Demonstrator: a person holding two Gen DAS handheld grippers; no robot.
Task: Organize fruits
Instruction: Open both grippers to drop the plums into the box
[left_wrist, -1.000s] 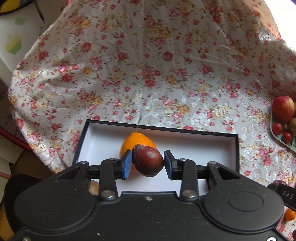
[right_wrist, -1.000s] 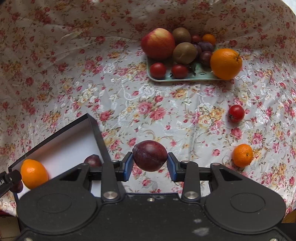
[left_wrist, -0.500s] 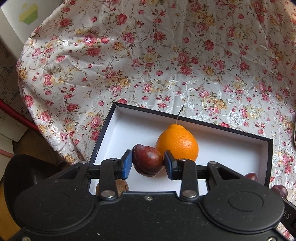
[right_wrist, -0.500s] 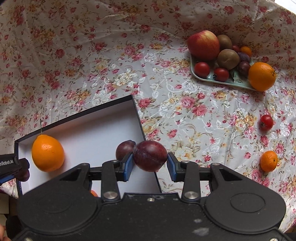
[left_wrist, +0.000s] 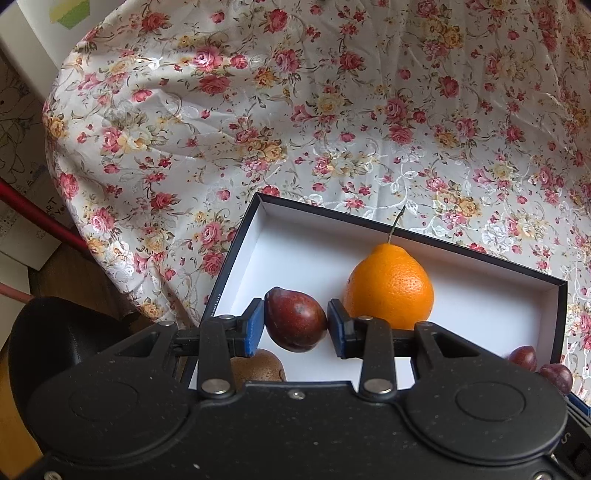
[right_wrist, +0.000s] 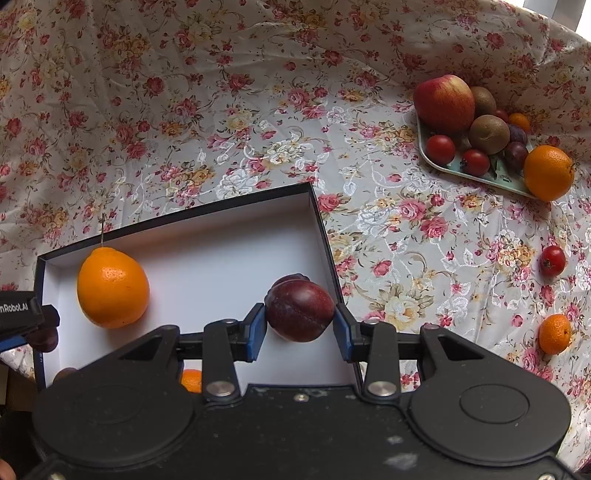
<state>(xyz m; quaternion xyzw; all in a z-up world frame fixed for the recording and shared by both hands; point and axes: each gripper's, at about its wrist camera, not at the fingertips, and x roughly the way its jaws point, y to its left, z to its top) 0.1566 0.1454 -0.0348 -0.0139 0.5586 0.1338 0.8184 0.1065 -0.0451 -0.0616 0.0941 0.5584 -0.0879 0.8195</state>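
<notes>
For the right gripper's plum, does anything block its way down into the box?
Partly. Another plum lies in the box just behind the held plum in the right gripper, near the right wall. The white floor toward the orange looks free.

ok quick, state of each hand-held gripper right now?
Left hand-held gripper: closed on a dark red plum, over the box.
Right hand-held gripper: closed on a second plum.

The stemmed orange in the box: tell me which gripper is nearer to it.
Left. The left gripper, shut on a plum, sits right beside the stemmed orange. The right gripper holds its plum near the box's opposite end.
</notes>
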